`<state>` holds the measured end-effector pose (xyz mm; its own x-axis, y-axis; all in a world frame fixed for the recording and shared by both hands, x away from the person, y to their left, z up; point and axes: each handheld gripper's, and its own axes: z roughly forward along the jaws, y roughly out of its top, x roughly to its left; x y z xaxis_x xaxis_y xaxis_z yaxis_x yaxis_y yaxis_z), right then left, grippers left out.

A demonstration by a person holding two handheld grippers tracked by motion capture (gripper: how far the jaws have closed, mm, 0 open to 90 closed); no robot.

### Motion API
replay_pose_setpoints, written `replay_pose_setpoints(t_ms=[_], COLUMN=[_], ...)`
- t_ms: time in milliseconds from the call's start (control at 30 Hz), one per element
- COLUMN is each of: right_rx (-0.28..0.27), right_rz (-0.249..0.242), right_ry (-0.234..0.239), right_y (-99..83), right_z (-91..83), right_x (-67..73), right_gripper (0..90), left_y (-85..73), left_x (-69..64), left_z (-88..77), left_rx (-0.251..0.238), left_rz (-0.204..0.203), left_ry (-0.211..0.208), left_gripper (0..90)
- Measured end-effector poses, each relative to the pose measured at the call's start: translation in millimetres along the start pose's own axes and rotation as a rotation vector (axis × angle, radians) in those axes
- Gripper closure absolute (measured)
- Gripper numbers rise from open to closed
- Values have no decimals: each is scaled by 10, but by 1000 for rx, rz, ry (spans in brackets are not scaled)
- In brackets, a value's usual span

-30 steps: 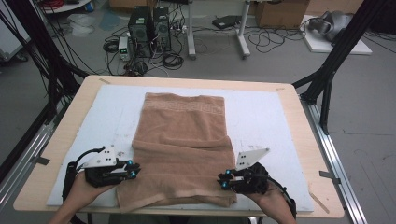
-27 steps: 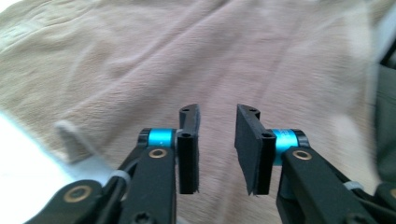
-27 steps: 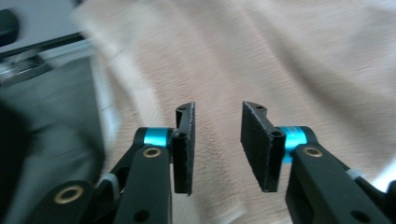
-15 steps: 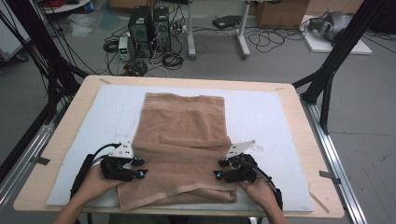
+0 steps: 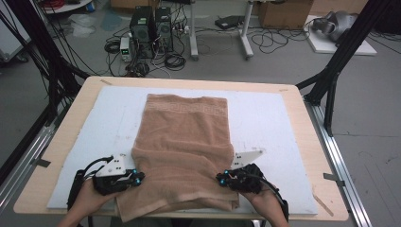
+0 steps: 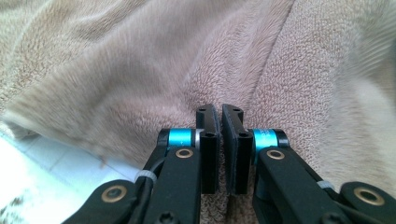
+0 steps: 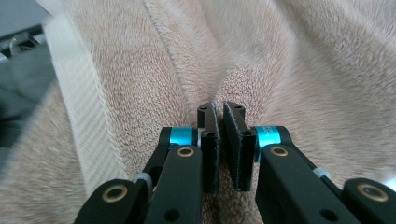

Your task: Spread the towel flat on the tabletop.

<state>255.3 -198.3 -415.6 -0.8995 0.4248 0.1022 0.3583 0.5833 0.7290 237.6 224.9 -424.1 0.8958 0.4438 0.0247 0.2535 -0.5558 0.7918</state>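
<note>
Brown towel [image 5: 182, 151] flat on desk [image 5: 302, 106]; left gripper [image 5: 137, 178] and right gripper [image 5: 222, 178] just closed, each pinching a towel fold.

Your desk [image 5: 302, 111] is a pale wooden top with rounded corners, standing on a grey floor [image 5: 369, 142]. A white sheet [image 5: 265, 118] covers most of it, leaving a wooden margin on every side. On that sheet lies a tan towel [image 5: 184, 142], running lengthwise from the far middle toward you, its patterned band at the far end and its near edge spilling over the sheet's front border. Small strips of dark tape [image 5: 330, 177] sit at the left and right edges of the desk.
</note>
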Motion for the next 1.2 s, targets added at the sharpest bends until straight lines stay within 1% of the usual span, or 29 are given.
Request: replay_pose_setpoints(t_ms=[33, 100, 133, 167, 200, 233, 267, 300, 333, 400, 433, 467, 533, 600, 667, 700, 767, 867, 933, 967, 1067, 1133, 1200], right_rx=[-10, -25, -27, -34, -44, -58, -68, -70, -69, -61, -46, -32, -35, -31, -21, -25, -37, -54, -66, -69, -66, -64, -74], right_rz=[-7, -21, -23, -33, -25, -20, -31, -36, -36, -43, -44, -49, -53, -58, -51, -40, -29, -31, -28, -43, -67, -56, -40], right_ry=[-3, 11, 16, 16, 20, 29, 19, 8, 6, 1, 7, 0, 11, 12, 9, 3, -1, -28, -15, -12, -18, -30, -42], right_y=[-4, -12, -15, -17, -17, -13, -9, -2, 3, -7, -17, -24, -36, -46, -66, -78, -91, -106, -127, -138, -172, -189, -182], right_z=[-56, -149, -190, -225, -261, -301, -321, -341, -342, -303, -266, -234, -206, -187, -174, -173, -192, -250, -288, -302, -303, -282, -283], right_x=[53, 166, 227, 272, 302, 320, 331, 344, 347, 326, 312, 300, 303, 314, 284, 266, 232, 233, 258, 275, 339, 323, 276], right_gripper=[849, 841, 818, 749, 689, 686, 682, 675, 666, 644, 630, 614, 611, 600, 593, 586, 580, 580, 591, 600, 612, 612, 612], left_y=[-2, 1, 0, -4, -7, -7, -7, -7, -11, -26, -37, -48, -67, -73, -64, -56, -37, -20, -15, -13, -2, 13, 34], left_x=[-50, -158, -210, -251, -277, -282, -285, -279, -266, -232, -214, -201, -179, -159, -126, -108, -99, -98, -77, -67, -38, -11, 9], left_z=[-46, -147, -192, -233, -281, -307, -334, -349, -349, -303, -269, -232, -157, -82, -22, 2, 38, 83, 93, 99, 114, 121, 120], left_rx=[-7, -12, -17, -20, -20, -26, -39, -46, -48, -37, -33, -32, -25, -16, -14, -15, -16, -11, -10, -10, -8, -9, -27], left_rz=[4, 18, 26, 35, 32, 24, 12, 6, 3, -3, -11, -17, -23, -21, -25, -30, -21, -18, -19, -22, -22, -21, -31], left_ry=[-1, -6, -15, -22, -26, -23, -16, -18, -15, -10, -12, -17, -26, -22, -18, -23, -25, -16, -8, -5, 8, 17, 23], left_gripper=[855, 854, 853, 846, 811, 739, 709, 693, 693, 671, 663, 644, 630, 625, 625, 625, 625, 621, 620, 620, 624, 624, 619])
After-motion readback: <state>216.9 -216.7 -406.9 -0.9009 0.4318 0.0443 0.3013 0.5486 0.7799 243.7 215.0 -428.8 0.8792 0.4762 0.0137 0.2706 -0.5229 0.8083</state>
